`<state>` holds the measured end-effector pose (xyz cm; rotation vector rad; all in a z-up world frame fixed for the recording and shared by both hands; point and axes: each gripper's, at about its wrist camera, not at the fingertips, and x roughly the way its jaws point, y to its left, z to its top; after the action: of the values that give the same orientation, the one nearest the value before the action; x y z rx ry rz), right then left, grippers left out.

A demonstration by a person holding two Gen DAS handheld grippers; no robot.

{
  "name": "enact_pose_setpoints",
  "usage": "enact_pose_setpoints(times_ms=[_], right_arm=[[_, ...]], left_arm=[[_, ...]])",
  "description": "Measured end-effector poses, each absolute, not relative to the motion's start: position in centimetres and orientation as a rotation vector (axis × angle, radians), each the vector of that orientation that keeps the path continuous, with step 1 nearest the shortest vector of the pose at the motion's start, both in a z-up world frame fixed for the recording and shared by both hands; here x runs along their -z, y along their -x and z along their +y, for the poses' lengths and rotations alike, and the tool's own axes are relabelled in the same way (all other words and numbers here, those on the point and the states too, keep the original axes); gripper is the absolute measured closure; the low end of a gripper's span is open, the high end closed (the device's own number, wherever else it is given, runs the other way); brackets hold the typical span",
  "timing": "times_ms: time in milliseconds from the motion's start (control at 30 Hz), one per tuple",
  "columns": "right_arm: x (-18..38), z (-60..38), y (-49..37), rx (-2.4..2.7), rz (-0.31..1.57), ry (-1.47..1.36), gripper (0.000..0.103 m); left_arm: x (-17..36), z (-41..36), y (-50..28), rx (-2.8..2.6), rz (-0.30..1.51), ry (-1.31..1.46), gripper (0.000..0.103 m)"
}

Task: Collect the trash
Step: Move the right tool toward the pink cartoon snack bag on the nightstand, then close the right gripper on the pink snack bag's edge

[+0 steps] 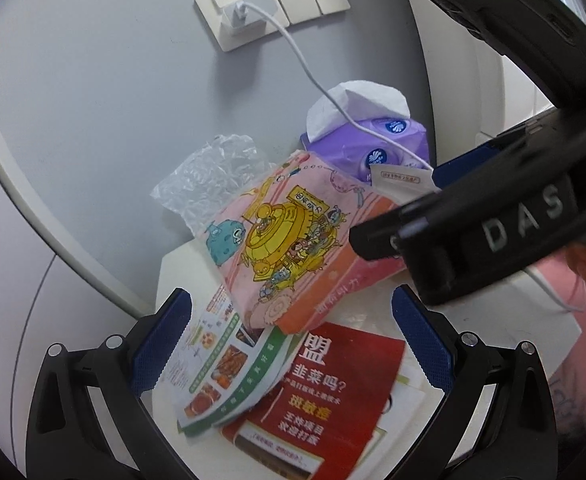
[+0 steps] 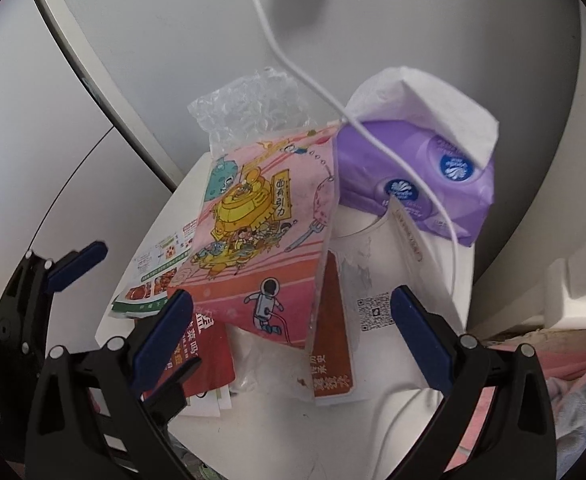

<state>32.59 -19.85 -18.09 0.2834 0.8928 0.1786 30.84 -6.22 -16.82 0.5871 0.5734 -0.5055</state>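
A pink cartoon snack box (image 1: 289,240) lies tilted on a pile of trash on a small white table (image 1: 177,268). Under it are a green-edged food leaflet (image 1: 225,364) and a red leaflet (image 1: 333,392). A crumpled clear plastic bag (image 1: 213,176) sits behind the box. My left gripper (image 1: 293,344) is open, low over the leaflets. My right gripper (image 2: 289,336) is open, its fingers on either side of the box's near end (image 2: 261,248). The right gripper's black body crosses the left wrist view, reaching the box's right side.
A purple tissue pack (image 2: 417,184) with a white tissue sticking out stands at the back right. A white charger cable (image 2: 293,64) runs from a wall socket (image 1: 237,12) over the pack. A white card with a QR code (image 2: 373,312) lies near the right finger. Grey wall behind.
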Motion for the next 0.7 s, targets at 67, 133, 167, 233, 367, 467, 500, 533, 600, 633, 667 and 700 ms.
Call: enact_pose_setpoints(times_ms=[67,133,167,233,367,467,500,533,600,633,667,700], right_arm=[[18.3,-19.6,-32.8,-0.185,0.895,-0.289,0.007],[18.6,-19.5,-33.1,-0.188,0.902,-0.309,0.007],[18.8,-19.4,-33.4,-0.19,0.906,-0.315,0.007],[19.1,-19.3,-33.6,-0.189,0.913,-0.329,0.007],[19.6,-19.3,-34.1,-0.188,0.928,-0.352,0.026],[19.9,-19.3,-34.5,-0.189,0.936,-0.37,0.029],[19.9,-19.3,-34.6,-0.189,0.935,-0.37,0.03],[19.9,-19.2,-34.6,-0.192,0.934,-0.371,0.033],[19.9,-19.3,-34.4,-0.195,0.931,-0.375,0.039],[19.9,-19.3,-34.2,-0.194,0.929,-0.375,0.043],[19.9,-19.4,-34.2,-0.195,0.928,-0.378,0.045],[19.9,-19.3,-34.1,-0.2,0.927,-0.384,0.05]], left_arm=[[17.2,-6.1,-31.4,0.519,0.577,-0.591,0.006],[17.6,-6.2,-31.7,0.529,0.578,-0.602,0.006],[17.9,-6.2,-31.9,0.534,0.576,-0.615,0.006],[18.3,-6.6,-31.8,0.537,0.569,-0.633,0.006],[19.0,-6.7,-32.1,0.54,0.553,-0.658,0.01],[19.4,-6.6,-32.8,0.537,0.559,-0.66,0.019],[19.4,-6.6,-32.9,0.535,0.558,-0.665,0.02],[19.6,-6.7,-33.0,0.534,0.557,-0.673,0.021],[19.8,-6.8,-33.2,0.534,0.55,-0.692,0.025],[19.9,-6.8,-33.1,0.535,0.55,-0.695,0.028],[20.0,-6.8,-33.0,0.535,0.55,-0.696,0.031],[20.0,-6.9,-33.0,0.537,0.551,-0.695,0.037]])
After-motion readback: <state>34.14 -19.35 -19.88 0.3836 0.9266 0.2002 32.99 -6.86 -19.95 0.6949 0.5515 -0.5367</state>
